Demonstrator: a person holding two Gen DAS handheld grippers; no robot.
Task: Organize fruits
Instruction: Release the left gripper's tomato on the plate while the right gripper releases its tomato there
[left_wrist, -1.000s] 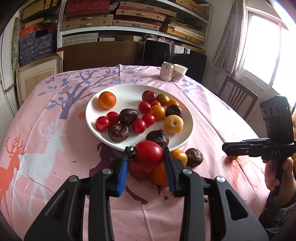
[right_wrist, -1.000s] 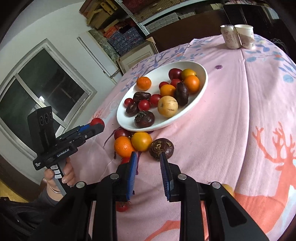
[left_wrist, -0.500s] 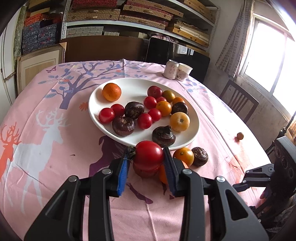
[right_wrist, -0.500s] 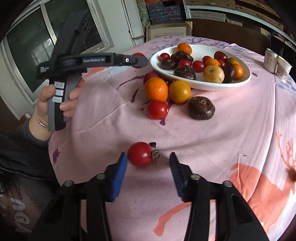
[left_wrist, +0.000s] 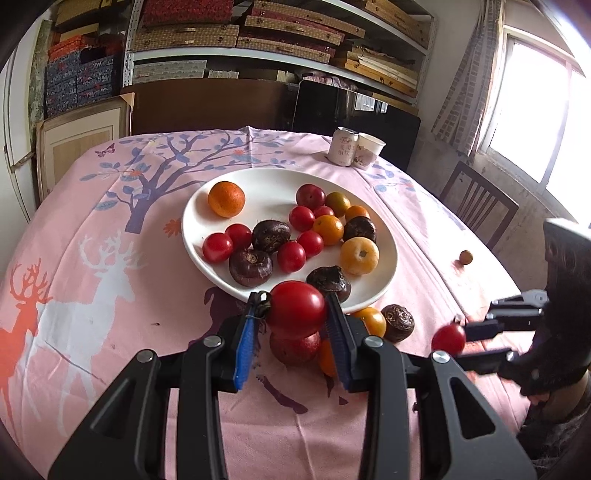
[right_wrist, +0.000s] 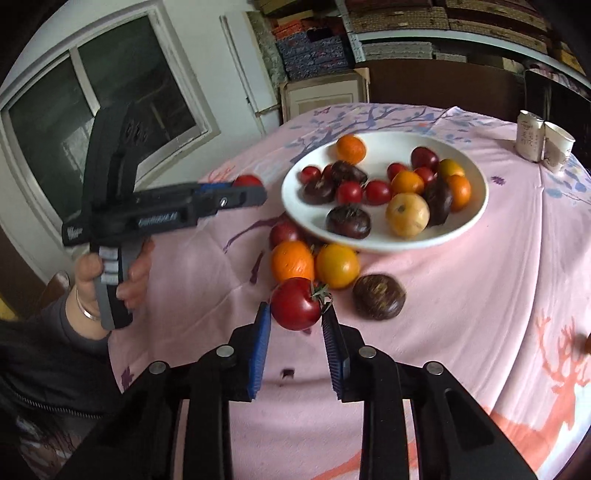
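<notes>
A white plate (left_wrist: 266, 184) (right_wrist: 476, 206) on the pink tablecloth holds several tomatoes, oranges and dark round fruits. My left gripper (left_wrist: 293, 314) is shut on a red tomato (left_wrist: 297, 308), held above the cloth just short of the plate's near rim; it also shows in the right wrist view (right_wrist: 247, 181). My right gripper (right_wrist: 297, 314) is shut on a second red tomato (right_wrist: 295, 303) with a green stem, lifted off the cloth; it shows at the right in the left wrist view (left_wrist: 448, 338). Loose fruits lie before the plate: an orange (right_wrist: 291, 260), a yellow-orange fruit (right_wrist: 338, 266), a dark fruit (right_wrist: 378, 295), a red fruit (right_wrist: 284, 232).
A can (left_wrist: 343, 146) and a paper cup (left_wrist: 367, 149) stand at the far side of the table. A small brown fruit (left_wrist: 466, 257) lies near the right table edge. A wooden chair (left_wrist: 476, 206) stands beyond it. Shelves with boxes fill the back wall.
My right gripper has closed on the stemmed tomato that lay between its open fingers and lifted it toward the plate. My left gripper still holds its tomato, nearly unmoved.
</notes>
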